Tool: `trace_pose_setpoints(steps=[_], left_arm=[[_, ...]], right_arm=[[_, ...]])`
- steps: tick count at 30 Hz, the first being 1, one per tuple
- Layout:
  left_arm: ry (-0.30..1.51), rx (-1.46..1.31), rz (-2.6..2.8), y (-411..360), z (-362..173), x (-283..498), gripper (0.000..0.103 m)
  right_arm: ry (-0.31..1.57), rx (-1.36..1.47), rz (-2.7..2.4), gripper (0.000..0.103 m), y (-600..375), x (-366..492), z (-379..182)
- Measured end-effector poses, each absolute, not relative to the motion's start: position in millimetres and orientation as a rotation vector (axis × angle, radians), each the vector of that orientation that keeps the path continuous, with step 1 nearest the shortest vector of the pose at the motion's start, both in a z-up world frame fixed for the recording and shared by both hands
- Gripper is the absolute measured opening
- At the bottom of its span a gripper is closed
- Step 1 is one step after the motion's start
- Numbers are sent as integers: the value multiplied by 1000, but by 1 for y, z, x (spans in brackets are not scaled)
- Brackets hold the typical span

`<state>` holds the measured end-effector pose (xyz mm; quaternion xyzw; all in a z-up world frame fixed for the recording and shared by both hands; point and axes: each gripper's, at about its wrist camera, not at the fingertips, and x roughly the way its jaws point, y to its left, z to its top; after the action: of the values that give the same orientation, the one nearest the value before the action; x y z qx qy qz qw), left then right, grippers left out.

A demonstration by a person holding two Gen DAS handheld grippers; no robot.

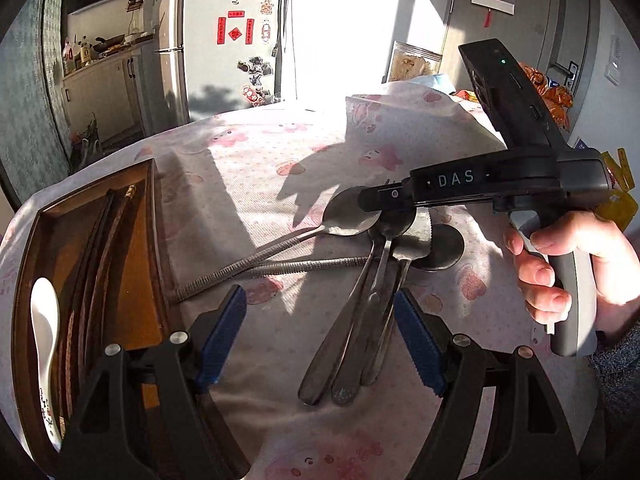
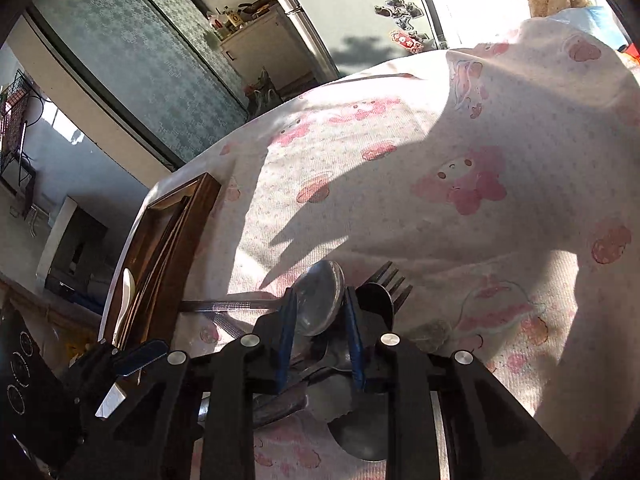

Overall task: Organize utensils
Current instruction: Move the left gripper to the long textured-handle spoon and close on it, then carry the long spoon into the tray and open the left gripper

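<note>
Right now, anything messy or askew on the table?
Yes. The metal utensils lie in a crossed heap on the tablecloth, handles overlapping, not in the wooden tray, where the white spoon and chopsticks lie. The right hand-held gripper straddles one spoon bowl.

"DAS" on right gripper (image 1: 370,200) (white letters)

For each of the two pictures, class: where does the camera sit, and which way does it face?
Left wrist: on the left gripper, facing across the metal utensil pile; the right gripper and hand show.
Right wrist: on the right gripper, looking down at a spoon bowl.
Both show the wooden tray and white spoon.
</note>
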<state>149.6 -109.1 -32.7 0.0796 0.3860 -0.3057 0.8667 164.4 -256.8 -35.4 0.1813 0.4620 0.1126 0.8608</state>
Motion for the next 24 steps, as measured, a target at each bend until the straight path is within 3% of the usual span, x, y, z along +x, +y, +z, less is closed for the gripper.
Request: trace_pose_setpoints(steps=[16, 18, 19, 20, 24], left_arm=[[804, 207, -649, -128, -38, 171, 78], [804, 212, -663, -134, -36, 168, 57], [812, 213, -667, -137, -35, 167, 32], [813, 216, -671, -138, -33, 166, 24], [781, 234, -669, -132, -22, 153, 20]], right_arm=[[803, 396, 388, 1, -303, 119, 36], [801, 385, 384, 1, -304, 116, 41], [798, 384, 381, 1, -304, 115, 43], [794, 385, 378, 1, -304, 114, 45], [777, 385, 399, 1, -294, 117, 54]])
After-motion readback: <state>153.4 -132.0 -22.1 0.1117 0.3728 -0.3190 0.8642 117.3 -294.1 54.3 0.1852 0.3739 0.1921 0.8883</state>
